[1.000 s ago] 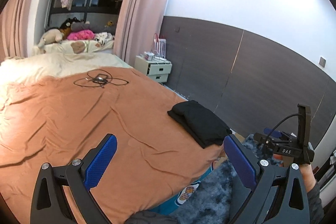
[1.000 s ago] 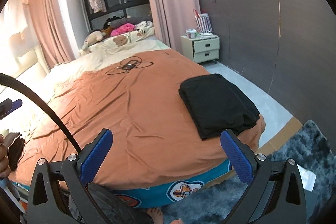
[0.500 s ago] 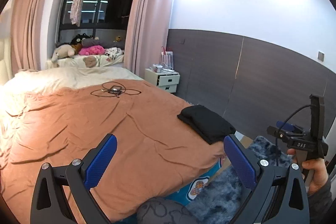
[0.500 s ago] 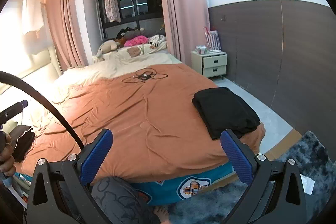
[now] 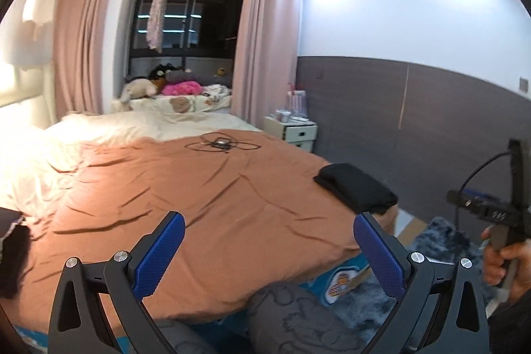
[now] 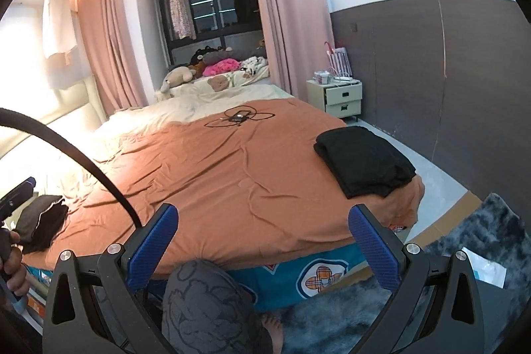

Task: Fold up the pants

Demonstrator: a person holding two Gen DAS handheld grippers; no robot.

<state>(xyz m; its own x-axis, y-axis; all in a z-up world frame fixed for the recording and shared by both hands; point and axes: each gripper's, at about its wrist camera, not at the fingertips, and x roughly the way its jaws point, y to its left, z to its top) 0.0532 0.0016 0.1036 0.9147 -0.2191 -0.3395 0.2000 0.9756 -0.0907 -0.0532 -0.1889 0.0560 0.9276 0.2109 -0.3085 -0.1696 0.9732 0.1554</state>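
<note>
Left gripper (image 5: 268, 249), right gripper (image 6: 262, 241): black frames, silver screws, blue ribbed pads (image 5: 159, 254); black cable (image 6: 83, 161); bare hand (image 5: 501, 257); grey patterned trousers (image 6: 205, 311); bare foot (image 6: 273, 325)

One bed (image 6: 232, 175), one folded black pants (image 6: 365, 161), one dark clothes pile (image 6: 43, 221), one nightstand (image 6: 335, 98), one cable loop (image 6: 240, 118), two tools.

The dark garment pile (image 5: 11, 249) at the left edge of the left wrist view is cut off by the frame border. The device amid the looped cable (image 6: 239, 116) on the orange bedspread (image 6: 232, 175) is too small to identify. Items on the nightstand (image 6: 335, 78) are too small to distinguish. The mattress side (image 6: 318, 274) is partly hidden behind the person's knee (image 6: 205, 307).
</note>
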